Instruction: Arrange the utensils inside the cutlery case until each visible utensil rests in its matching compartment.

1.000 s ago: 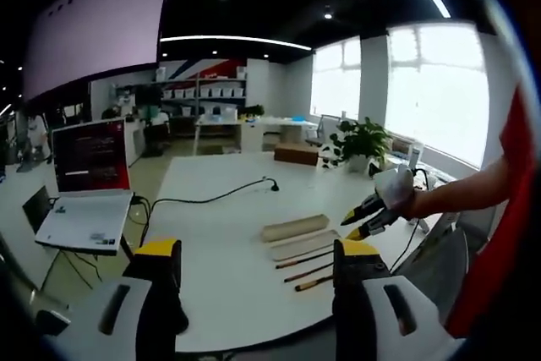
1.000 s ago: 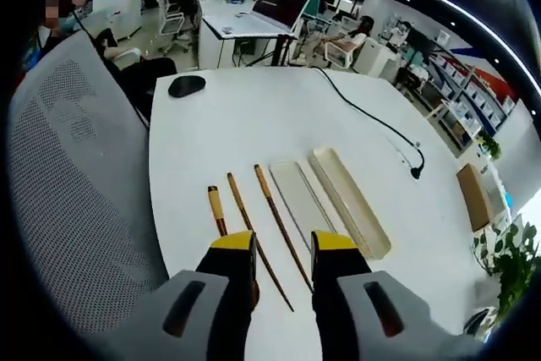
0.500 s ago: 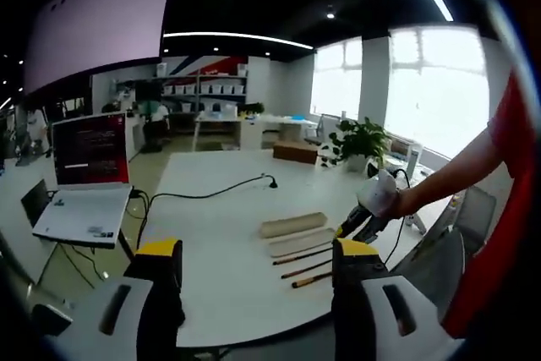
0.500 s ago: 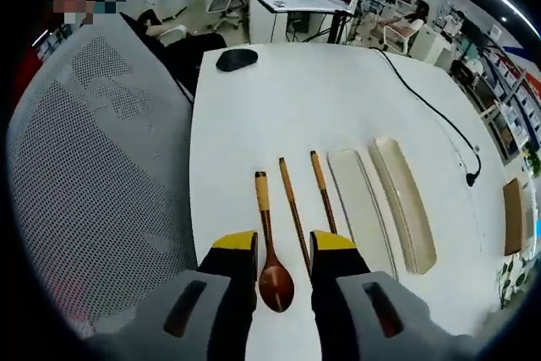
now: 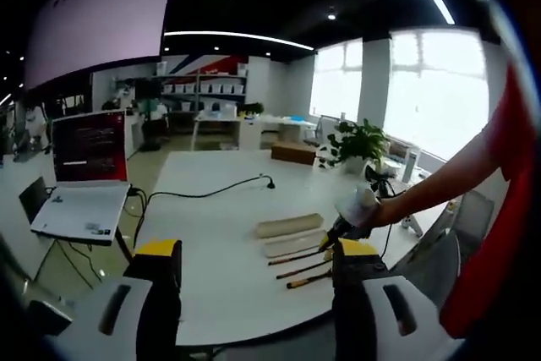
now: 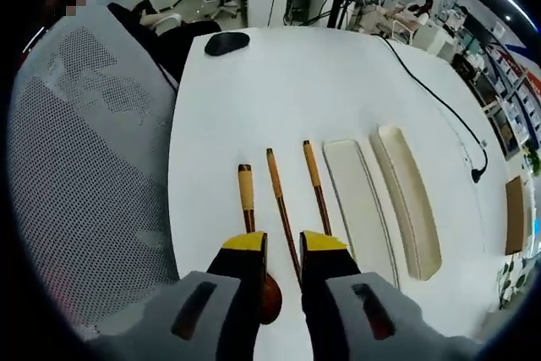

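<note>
Lower now than a second ago, right gripper (image 5: 331, 238) sits over the utensils (image 5: 304, 265) by the near table edge (image 5: 254, 327) in left gripper view. Left gripper (image 5: 249, 251) spread, empty, open tabletop ahead. Right gripper view: jaws spread, straddling one chopstick (image 6: 281, 205); spoon (image 6: 250, 234) left, second chopstick (image 6: 316, 185) right, case lid (image 6: 359, 205) and case tray (image 6: 409, 200) beyond, chair mesh (image 6: 84, 158) beside the edge.

A wooden spoon (image 6: 246, 209) and two wooden chopsticks (image 6: 281, 213) lie parallel at centre frame on a white table, beside a flat cream lid (image 6: 359, 209) and an open cream cutlery case (image 6: 410, 200) to their right.
</note>
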`<control>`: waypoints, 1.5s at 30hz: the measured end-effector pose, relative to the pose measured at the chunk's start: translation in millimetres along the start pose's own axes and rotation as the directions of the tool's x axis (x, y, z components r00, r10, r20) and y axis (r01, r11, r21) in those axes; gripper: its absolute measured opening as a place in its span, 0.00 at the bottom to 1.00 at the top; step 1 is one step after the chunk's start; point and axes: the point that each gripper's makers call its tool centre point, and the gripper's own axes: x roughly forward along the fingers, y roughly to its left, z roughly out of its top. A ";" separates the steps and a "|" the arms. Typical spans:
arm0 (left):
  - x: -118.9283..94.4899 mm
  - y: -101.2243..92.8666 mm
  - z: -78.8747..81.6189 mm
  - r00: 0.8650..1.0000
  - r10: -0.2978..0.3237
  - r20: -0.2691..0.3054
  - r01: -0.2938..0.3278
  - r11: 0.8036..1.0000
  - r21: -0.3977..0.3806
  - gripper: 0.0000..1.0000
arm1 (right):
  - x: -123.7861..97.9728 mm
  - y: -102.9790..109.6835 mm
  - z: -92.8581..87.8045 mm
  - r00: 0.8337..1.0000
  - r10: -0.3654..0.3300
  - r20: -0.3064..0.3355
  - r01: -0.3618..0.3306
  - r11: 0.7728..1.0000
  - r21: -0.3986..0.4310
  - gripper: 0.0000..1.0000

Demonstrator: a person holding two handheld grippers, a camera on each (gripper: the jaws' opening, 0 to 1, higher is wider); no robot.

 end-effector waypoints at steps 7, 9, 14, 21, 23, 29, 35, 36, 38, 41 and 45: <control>1.8 -3.6 1.0 1.000 -0.013 0.000 0.013 1.000 0.004 0.76 | 8.2 -2.6 1.5 1.000 0.010 -0.019 -0.010 1.000 0.006 0.10; 2.0 -5.3 0.0 1.000 -0.015 -0.003 0.015 1.000 0.009 0.76 | 10.4 -3.5 1.8 1.000 0.010 -0.020 -0.010 1.000 0.004 0.11; 1.3 -7.5 -5.3 1.000 -0.015 -0.012 0.016 1.000 0.006 0.76 | 18.6 -7.9 -4.2 0.999 0.004 -0.048 -0.005 1.000 -0.022 0.09; -1.7 -3.5 -8.7 1.000 0.004 -0.020 -0.004 1.000 -0.002 0.75 | 33.5 -5.4 -9.9 0.996 0.024 -0.084 -0.027 0.999 -0.039 0.08; -2.4 -1.9 -9.2 1.000 0.010 -0.022 -0.010 1.000 -0.006 0.75 | 36.8 -6.2 -10.7 0.995 0.022 -0.098 -0.027 0.999 -0.045 0.07; -4.0 0.5 -11.2 0.999 0.024 -0.025 -0.024 1.000 -0.013 0.75 | 43.8 -4.2 -11.8 0.992 0.037 -0.121 -0.043 0.998 -0.048 0.07; -8.0 2.9 -16.0 0.998 0.044 -0.034 -0.045 0.999 -0.020 0.75 | 48.2 -5.1 -13.5 0.990 0.041 -0.132 -0.049 0.997 -0.060 0.08; -8.8 3.2 -16.4 0.998 0.046 -0.034 -0.047 0.999 -0.023 0.75 | 49.2 -5.2 -12.7 0.990 0.041 -0.134 -0.051 0.997 -0.066 0.08; -10.6 4.7 -17.3 0.998 0.056 -0.033 -0.057 0.998 -0.029 0.75 | 50.8 -4.7 -11.5 0.989 0.045 -0.142 -0.056 0.996 -0.076 0.08; -12.1 6.9 -19.3 0.997 0.068 -0.038 -0.069 0.997 -0.031 0.75 | 53.7 -5.1 -12.0 0.987 0.046 -0.156 -0.061 0.994 -0.093 0.08; -14.0 9.1 -21.0 0.996 0.084 -0.043 -0.085 0.996 -0.036 0.74 | 58.5 -3.3 -11.1 0.986 0.058 -0.156 -0.072 0.994 -0.084 0.07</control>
